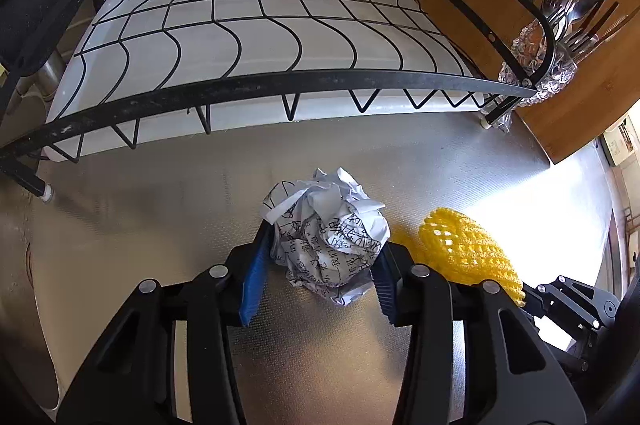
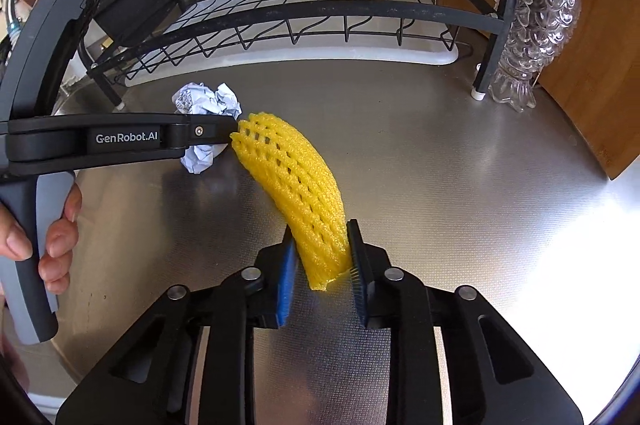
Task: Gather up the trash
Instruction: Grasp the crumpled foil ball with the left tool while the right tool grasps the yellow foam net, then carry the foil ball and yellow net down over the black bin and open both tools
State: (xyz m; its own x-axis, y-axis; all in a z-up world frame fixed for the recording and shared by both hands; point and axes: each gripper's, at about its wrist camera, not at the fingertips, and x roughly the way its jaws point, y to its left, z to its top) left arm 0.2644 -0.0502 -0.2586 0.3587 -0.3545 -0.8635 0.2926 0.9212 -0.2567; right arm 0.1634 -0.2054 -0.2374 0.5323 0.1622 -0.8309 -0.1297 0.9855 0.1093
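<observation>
Blue-padded left gripper (image 1: 320, 273) clamps the crumpled paper ball (image 1: 326, 231) on the steel counter (image 1: 160, 217), right gripper (image 2: 322, 267) pinches one end of the yellow foam net (image 2: 296, 185) just beside it, black dish rack (image 1: 240, 37) behind.

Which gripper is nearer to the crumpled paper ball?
Left. The left gripper has its jaws closed on the crumpled paper ball. The right gripper is off to the ball's right, its jaws pinching the yellow foam net.

Both tilted down, left gripper (image 1: 320, 265) and right gripper (image 2: 322, 265) each clamp something.
</observation>
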